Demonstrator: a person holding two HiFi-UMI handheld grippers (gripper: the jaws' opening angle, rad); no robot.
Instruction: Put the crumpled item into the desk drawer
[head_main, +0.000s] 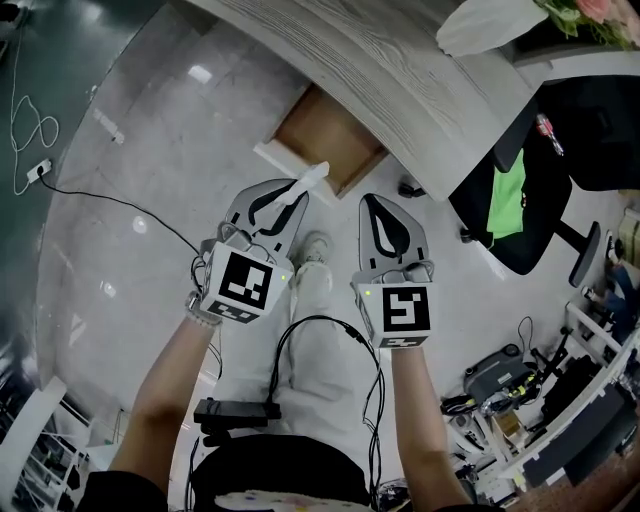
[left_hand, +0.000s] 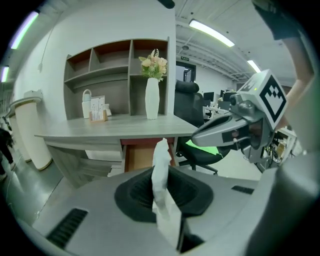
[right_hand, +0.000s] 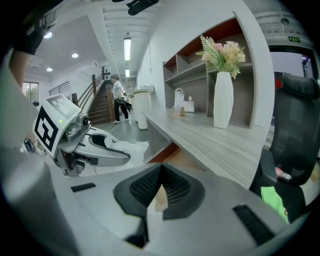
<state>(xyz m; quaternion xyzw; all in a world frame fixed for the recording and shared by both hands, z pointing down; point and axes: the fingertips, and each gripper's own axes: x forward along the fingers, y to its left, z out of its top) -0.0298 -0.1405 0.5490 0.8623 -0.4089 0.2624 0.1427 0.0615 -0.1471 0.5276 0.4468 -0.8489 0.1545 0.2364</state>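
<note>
Head view: both forearms reach forward and down, side by side, with the marker cubes facing the camera. The left gripper (head_main: 283, 203) is clamped on a crumpled white paper (head_main: 310, 180). The paper sticks out past the fingertips as a narrow strip, its long axis running up and right toward the white front of the open drawer (head_main: 325, 135) under the desk (head_main: 400, 70). Its tip lies just short of that front in the picture. The right gripper (head_main: 377, 207) is just beside the left one and also points at the drawer. Left gripper view: the jaws are pressed narrowly on the paper (left_hand: 161, 155), which stands nearly upright out of the left gripper (left_hand: 161, 176). Its upper end appears in front of the drawer (left_hand: 142, 156). A white vase (left_hand: 152, 97) with flowers stands on the desk (left_hand: 115, 131), and the right gripper (left_hand: 231, 131) shows to the right. Right gripper view: the jaws of the right gripper (right_hand: 160, 181) meet at their tips with nothing between them. The left gripper (right_hand: 95, 149) is at the left, and the paper (right_hand: 132, 148) juts from its tips toward the desk (right_hand: 210, 145).
</note>
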